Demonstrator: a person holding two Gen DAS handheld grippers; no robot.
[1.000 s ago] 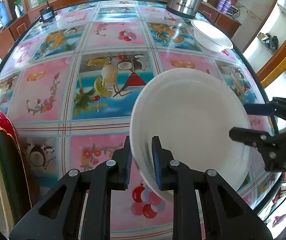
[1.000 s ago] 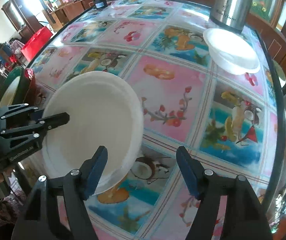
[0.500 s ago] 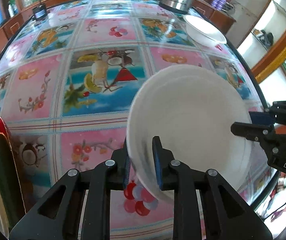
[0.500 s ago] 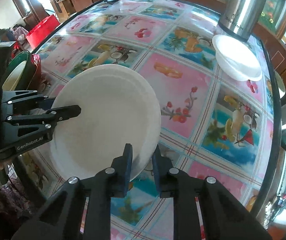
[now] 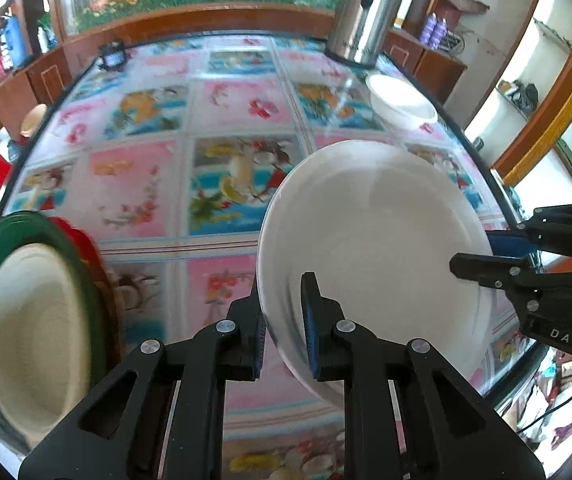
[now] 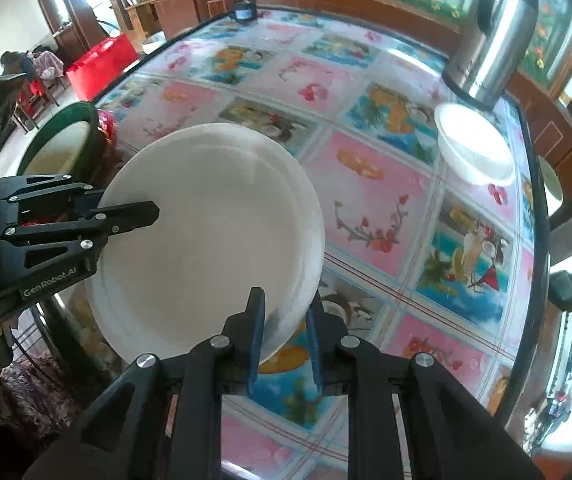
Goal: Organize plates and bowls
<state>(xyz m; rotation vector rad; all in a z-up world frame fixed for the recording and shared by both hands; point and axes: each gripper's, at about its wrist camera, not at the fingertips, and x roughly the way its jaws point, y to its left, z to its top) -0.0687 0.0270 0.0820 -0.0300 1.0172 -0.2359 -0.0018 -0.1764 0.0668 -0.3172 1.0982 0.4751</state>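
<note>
Large white plate [image 5: 374, 240] held tilted above the bench [image 5: 222, 120], near its front edge. Left tool [image 5: 282, 320] clamped tight on the plate's left rim; right tool [image 6: 284, 328] clamped on the opposite rim. Green-rimmed dish [image 5: 34, 312] stands left of the plate. Small white bowl [image 6: 472, 142] sits well beyond the plate, beside a steel flask [image 6: 494, 32].

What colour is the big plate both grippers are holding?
Plain white plate; clearest in the right wrist view.
</note>
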